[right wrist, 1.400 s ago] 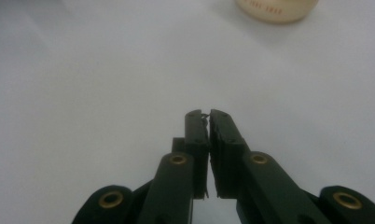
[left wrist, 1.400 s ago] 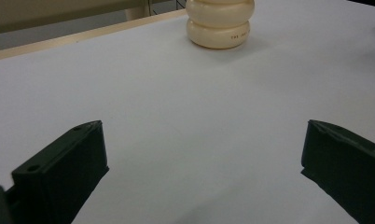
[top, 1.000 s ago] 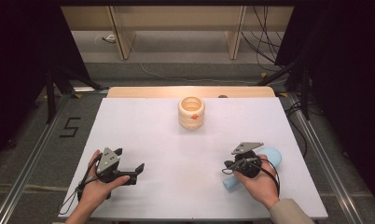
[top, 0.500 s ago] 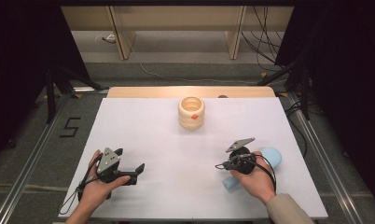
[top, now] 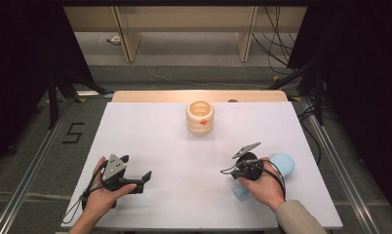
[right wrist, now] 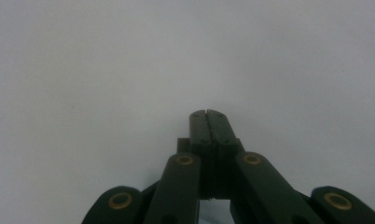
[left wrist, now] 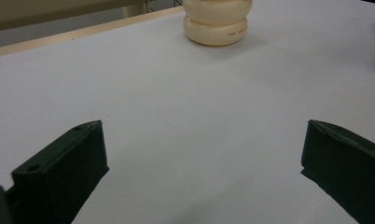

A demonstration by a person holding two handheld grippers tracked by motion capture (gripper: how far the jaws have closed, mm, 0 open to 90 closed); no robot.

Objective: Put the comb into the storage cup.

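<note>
A cream ringed pot [top: 200, 117] with something small and orange inside stands at the far middle of the white table [top: 174, 146]. It is also at the top of the left gripper view, the cream pot [left wrist: 217, 21]. My left gripper [top: 142, 180] rests near the front left, jaws wide open over bare table [left wrist: 199, 154], nothing between them. My right gripper [top: 234, 171] is held at the front right, tilted down at the tabletop. Its jaws [right wrist: 207, 115] are shut with nothing between them. A light blue rounded object [top: 284, 165] lies under and behind the right hand, partly hidden.
A wooden strip [top: 150, 96] runs along the table's far edge. Metal rails [top: 35, 161] flank the table, and a floor mark "5" [top: 73, 132] lies to the left. Cables [top: 262, 53] and dark stands sit beyond.
The right gripper has shifted a little to the left and tipped further down, its grey plate now slanting. The left gripper has stayed put.
</note>
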